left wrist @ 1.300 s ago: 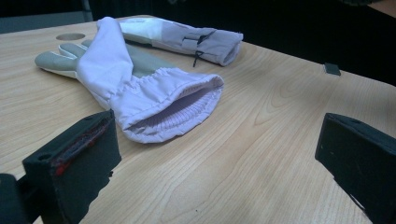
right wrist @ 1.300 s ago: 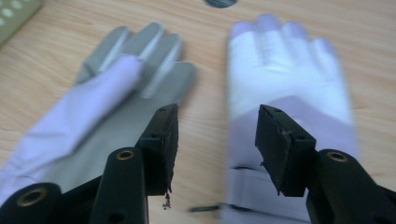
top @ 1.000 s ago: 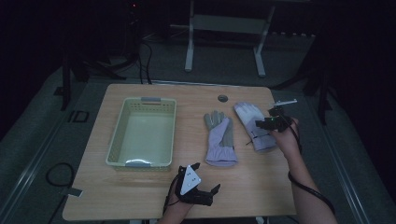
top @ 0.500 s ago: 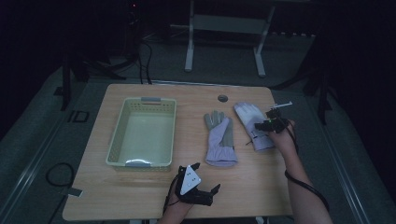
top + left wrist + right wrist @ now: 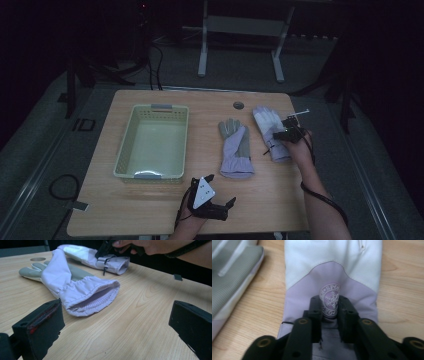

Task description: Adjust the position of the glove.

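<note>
Two gloves lie on the table (image 5: 150,210). My right gripper (image 5: 330,312) has dropped lower than before, and its jaws have just been closing; now they pinch the right glove (image 5: 270,131) near the right edge. My left gripper (image 5: 216,200) sits wide open over bare wood, near the left glove (image 5: 75,287).

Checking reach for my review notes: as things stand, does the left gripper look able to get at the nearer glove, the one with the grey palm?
Probably yes. The left gripper stands open, and in its own view the grey-palmed glove lies straight ahead with only bare table between. The right gripper is busy, shut on the other glove.
</note>
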`<action>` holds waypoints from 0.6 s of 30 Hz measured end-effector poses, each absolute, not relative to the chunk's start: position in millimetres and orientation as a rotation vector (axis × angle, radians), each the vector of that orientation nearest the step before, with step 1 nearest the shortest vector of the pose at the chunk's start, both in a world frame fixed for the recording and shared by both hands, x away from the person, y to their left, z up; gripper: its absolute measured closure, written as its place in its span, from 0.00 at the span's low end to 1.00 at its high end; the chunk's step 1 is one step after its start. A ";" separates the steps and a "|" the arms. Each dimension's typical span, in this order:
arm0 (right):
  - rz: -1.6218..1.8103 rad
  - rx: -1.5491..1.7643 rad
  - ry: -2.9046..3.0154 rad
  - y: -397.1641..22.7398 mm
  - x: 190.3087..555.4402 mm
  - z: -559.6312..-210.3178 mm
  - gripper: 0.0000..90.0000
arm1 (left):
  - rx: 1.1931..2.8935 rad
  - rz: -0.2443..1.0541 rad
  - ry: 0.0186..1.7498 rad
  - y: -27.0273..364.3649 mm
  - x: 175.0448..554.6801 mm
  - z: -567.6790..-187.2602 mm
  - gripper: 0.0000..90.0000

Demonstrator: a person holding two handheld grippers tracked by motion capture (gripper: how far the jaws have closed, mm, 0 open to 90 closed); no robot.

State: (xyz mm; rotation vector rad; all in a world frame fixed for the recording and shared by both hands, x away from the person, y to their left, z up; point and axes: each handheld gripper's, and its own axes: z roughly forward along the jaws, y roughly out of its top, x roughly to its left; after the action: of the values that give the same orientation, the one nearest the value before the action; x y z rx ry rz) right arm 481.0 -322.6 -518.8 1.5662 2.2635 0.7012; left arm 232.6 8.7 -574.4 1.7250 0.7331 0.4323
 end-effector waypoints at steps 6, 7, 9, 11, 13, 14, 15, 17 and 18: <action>0.747 1.583 2.219 -328.1 470.7 -494.8 0.88 | 1.724 0.431 0.734 8.7 232.6 -574.4 0.00; 0.752 1.588 2.210 -328.9 468.5 -491.0 0.88 | 1.724 0.432 0.734 8.7 232.7 -574.4 0.00; 0.767 1.593 2.189 -331.0 461.2 -479.5 0.88 | 1.725 0.433 0.734 8.7 232.7 -574.4 0.00; 0.782 1.603 2.170 -333.2 454.2 -469.7 0.88 | 1.725 0.434 0.734 8.6 232.6 -574.4 0.00; 0.798 1.620 2.148 -334.8 450.3 -465.1 0.89 | 1.726 0.435 0.734 8.6 232.6 -574.3 0.00; 0.809 1.631 2.143 -335.8 447.5 -461.9 0.89 | 1.724 0.434 0.736 8.6 232.7 -574.4 0.00; 0.832 1.648 2.110 -338.2 437.5 -453.4 0.89 | 1.725 0.435 0.736 8.6 232.7 -574.4 0.00; 0.851 1.656 2.080 -340.8 427.1 -446.7 0.89 | 1.725 0.436 0.737 8.5 232.6 -574.3 0.00; 0.861 1.657 2.076 -341.9 423.6 -445.2 0.89 | 1.727 0.437 0.737 8.5 232.5 -574.3 0.00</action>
State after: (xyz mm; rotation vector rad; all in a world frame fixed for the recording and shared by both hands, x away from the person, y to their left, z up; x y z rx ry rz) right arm 423.6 -341.9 -445.2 1.6569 2.0758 0.8610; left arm 232.5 8.5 -574.3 1.7265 0.7366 0.4375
